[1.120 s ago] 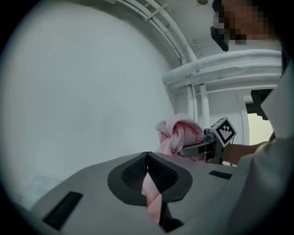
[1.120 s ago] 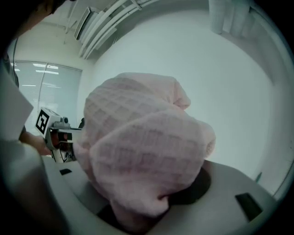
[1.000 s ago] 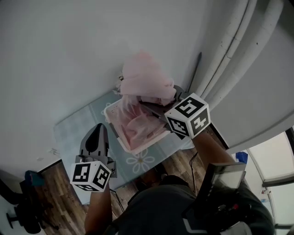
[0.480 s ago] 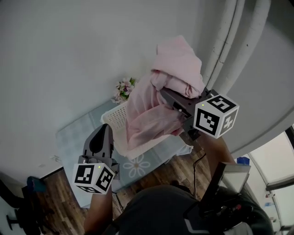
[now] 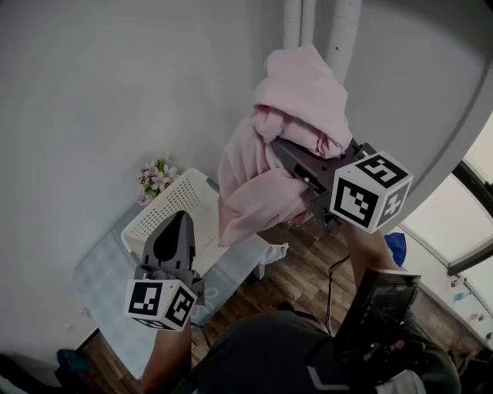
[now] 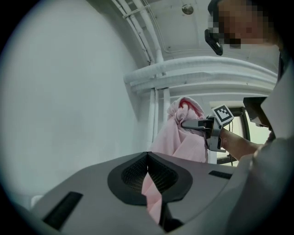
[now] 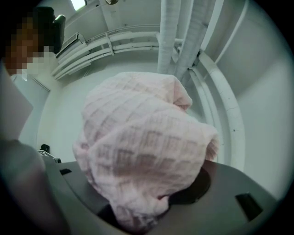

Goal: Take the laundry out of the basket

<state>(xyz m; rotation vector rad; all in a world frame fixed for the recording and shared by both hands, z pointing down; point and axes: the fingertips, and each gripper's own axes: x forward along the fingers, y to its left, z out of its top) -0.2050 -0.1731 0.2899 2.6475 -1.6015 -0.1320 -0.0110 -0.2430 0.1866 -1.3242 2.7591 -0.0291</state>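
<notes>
Pink waffle-weave laundry (image 5: 296,108) clamped in right gripper (image 5: 286,154), held up clear of white slotted basket (image 5: 166,212). Left gripper (image 5: 179,225) over basket, jaws closed, nothing held. Basket on bench (image 5: 104,269) under pale checked cloth with flower print, posy (image 5: 156,175) at wall side. Plain white wall (image 5: 115,77), white pipes (image 5: 308,19), wood-plank floor (image 5: 289,273).

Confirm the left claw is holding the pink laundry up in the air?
No, it's the right claw holding the pink laundry up in the air; the head view shows it.
</notes>
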